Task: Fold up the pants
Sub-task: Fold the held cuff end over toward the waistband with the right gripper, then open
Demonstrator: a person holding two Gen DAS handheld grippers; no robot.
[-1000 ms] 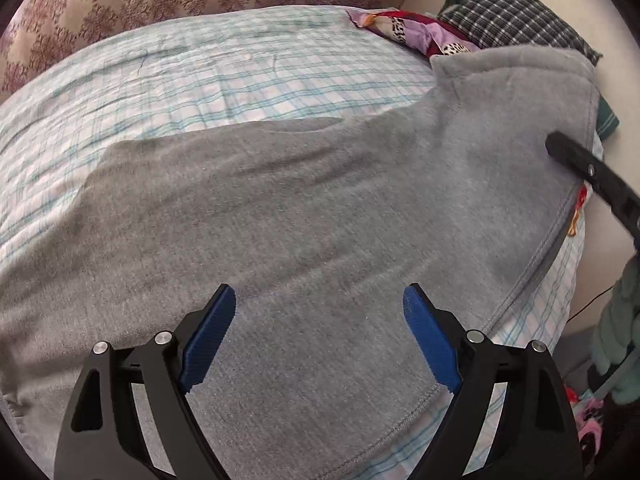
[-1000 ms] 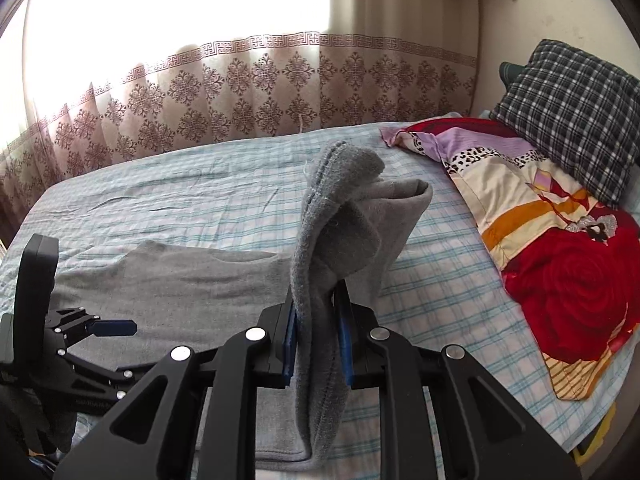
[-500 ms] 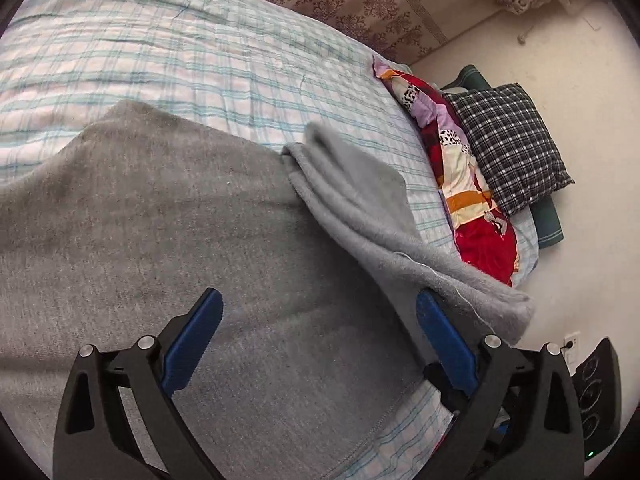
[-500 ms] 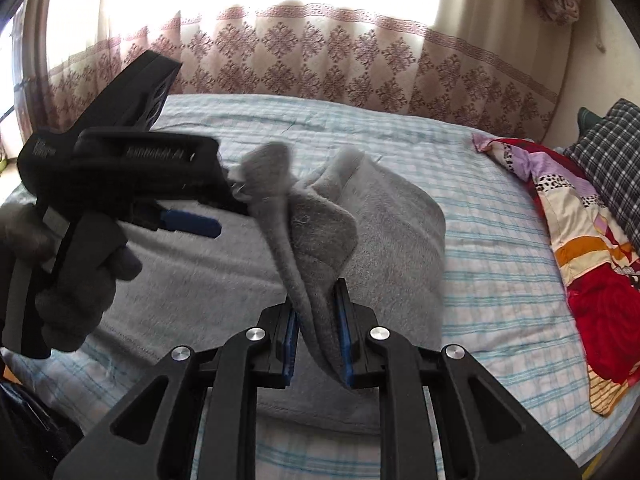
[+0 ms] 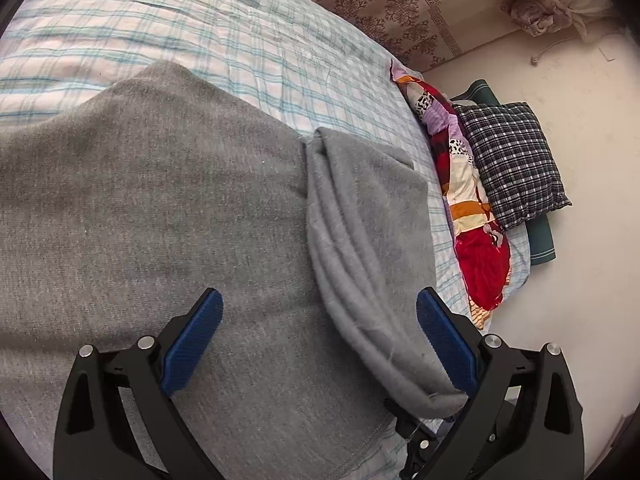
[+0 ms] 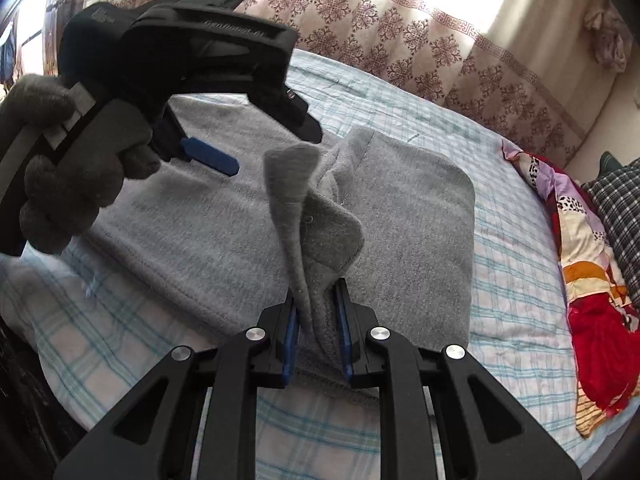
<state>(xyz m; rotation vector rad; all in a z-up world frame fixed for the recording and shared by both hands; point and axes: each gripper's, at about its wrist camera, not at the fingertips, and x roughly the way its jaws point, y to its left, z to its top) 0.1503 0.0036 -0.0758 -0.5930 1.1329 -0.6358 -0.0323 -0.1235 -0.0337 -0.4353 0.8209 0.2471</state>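
Note:
The grey pants (image 5: 152, 208) lie spread on the bed, with one end folded back over the rest as a thick flap (image 5: 372, 240). My left gripper (image 5: 318, 344) is open and empty, hovering above the pants near the flap's edge. My right gripper (image 6: 318, 332) is shut on a bunched grey edge of the pants (image 6: 304, 216) and holds it lifted above the folded cloth. The left gripper (image 6: 208, 156), held by a gloved hand, also shows in the right wrist view at the upper left.
The bed has a blue and white checked sheet (image 5: 240, 40). A red floral blanket (image 5: 476, 240) and a dark checked pillow (image 5: 516, 164) lie at the bed's far side near the wall. A patterned curtain (image 6: 400, 28) hangs behind the bed.
My right gripper has carried the pants' end over onto the rest, making a fold. My left gripper has swung round and now hovers over the fold, still open.

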